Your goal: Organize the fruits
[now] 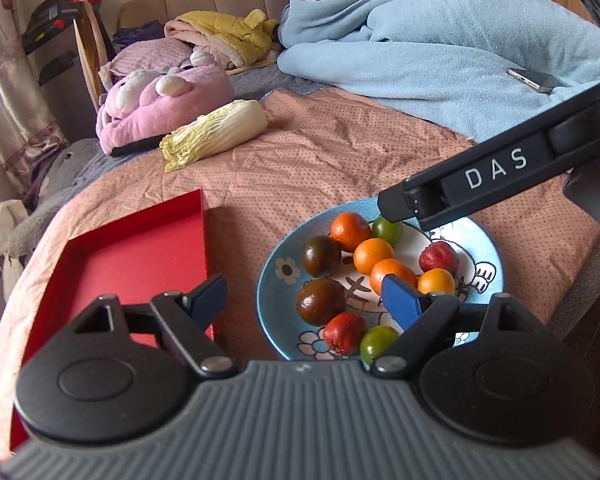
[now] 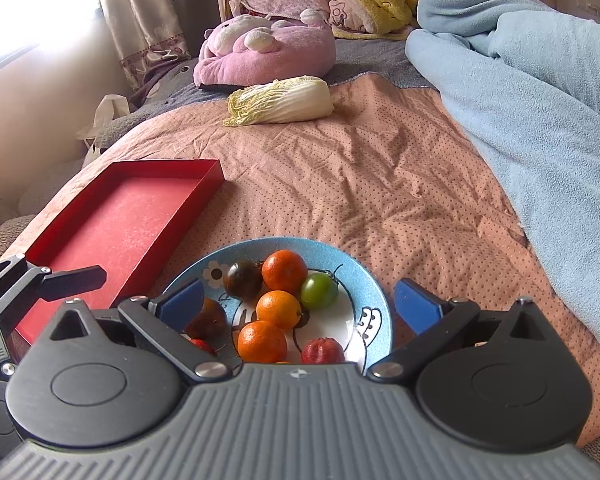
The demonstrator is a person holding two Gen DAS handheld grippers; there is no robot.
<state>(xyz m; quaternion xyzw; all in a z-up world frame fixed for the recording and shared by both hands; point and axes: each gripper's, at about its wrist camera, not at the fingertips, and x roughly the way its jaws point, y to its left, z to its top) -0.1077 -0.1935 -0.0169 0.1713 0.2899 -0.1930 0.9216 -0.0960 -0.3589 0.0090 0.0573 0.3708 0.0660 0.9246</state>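
Clearly, with both the left hand-held gripper (image 1: 304,300) and the right hand-held gripper (image 2: 300,300) spread empty above the plate (image 2: 376,292), a crowded orange (image 2: 278,309) could be nudged off onto the soft bed (image 2: 360,184).

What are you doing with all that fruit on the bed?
A person holds a claw in each hand over the blue plate of small fruits on the bed. The left claw and right claw are both open, holding nothing. The red tray beside the plate has no fruit in it yet.
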